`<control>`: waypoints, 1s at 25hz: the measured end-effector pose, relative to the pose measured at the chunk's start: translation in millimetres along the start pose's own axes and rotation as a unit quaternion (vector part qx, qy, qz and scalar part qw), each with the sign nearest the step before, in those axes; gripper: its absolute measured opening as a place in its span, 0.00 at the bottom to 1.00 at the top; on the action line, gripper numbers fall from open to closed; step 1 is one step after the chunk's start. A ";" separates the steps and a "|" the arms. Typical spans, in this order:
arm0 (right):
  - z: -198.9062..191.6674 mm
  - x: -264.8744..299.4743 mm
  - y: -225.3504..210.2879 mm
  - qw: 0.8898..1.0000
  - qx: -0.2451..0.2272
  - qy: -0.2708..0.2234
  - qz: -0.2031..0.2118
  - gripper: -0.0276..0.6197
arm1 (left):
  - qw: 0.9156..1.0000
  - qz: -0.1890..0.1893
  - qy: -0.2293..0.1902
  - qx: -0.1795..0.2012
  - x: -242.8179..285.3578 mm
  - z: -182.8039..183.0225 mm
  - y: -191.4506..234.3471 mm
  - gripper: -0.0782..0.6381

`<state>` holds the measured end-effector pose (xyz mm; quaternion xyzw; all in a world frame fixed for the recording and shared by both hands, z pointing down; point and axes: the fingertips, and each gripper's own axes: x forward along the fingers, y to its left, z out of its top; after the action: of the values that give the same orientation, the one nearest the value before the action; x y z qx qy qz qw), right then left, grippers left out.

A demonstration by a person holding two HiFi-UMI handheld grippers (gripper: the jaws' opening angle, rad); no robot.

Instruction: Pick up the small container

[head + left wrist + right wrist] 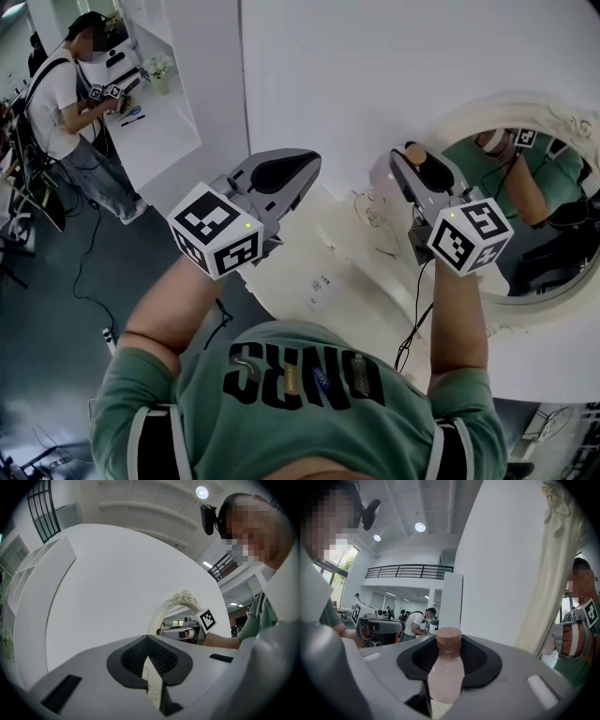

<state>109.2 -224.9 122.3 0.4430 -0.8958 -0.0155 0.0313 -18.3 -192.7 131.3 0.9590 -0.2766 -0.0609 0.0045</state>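
Far left of the room: another person (pixel 64 103) in a white top stands at a white counter (pixel 164 131), well apart from the wearer

Floor: dark grey floor (pixel 47 319) runs along the left side, crossed by a thin black cable (pixel 80 267)

Wall: a plain white wall (pixel 394 66) fills the top middle, from the counter across to the mirror

Left gripper: the left gripper (pixel 300 167) hangs above the desk's left edge and points toward the wall; its fingers (pixel 129 659) meet at the tips and grip nothing, with only a thin wedge of cream desk showing behind them

Desk: a cream desk (pixel 352 281) with a curved front edge sits against the wall beneath both grippers; a small white card (pixel 322 289) lies flat on it between the wearer's two arms

Right gripper: the right gripper (pixel 418 171) is held beside the left one, apart from it and near the mirror frame; its fingers (pixel 480 660) are clamped on the small container

Small container: the small container (pixel 446 679) is a pale pink bottle with a tan cap, held between the right fingers with the cap rising above the pads and cream desk showing below its base

Mirror: an oval mirror (pixel 487 105) in a carved cream frame stands at the right, reflecting the wearer's green shirt and a marker cube

Open room: open floor lies left of the desk's curved edge; on the right, the mirror frame is close to the right gripper
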 end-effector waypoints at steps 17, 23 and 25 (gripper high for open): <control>-2.7 -0.2 2.1 1.000 0.002 0.004 0.002 0.26 | 1.000 -0.001 0.003 0.000 -2.0 1.9 -3.2 0.11; -3.5 0.2 2.6 1.000 0.001 0.005 0.004 0.26 | 1.000 -0.001 0.003 0.000 -0.9 1.0 -3.6 0.11; -3.8 0.2 2.2 1.000 0.001 0.005 0.004 0.26 | 1.000 -0.001 0.002 0.000 -0.3 1.0 -3.7 0.11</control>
<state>107.6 -223.7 126.2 0.4393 -0.8976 -0.0123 0.0356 -16.7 -189.3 130.1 0.9594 -0.2758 -0.0585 0.0050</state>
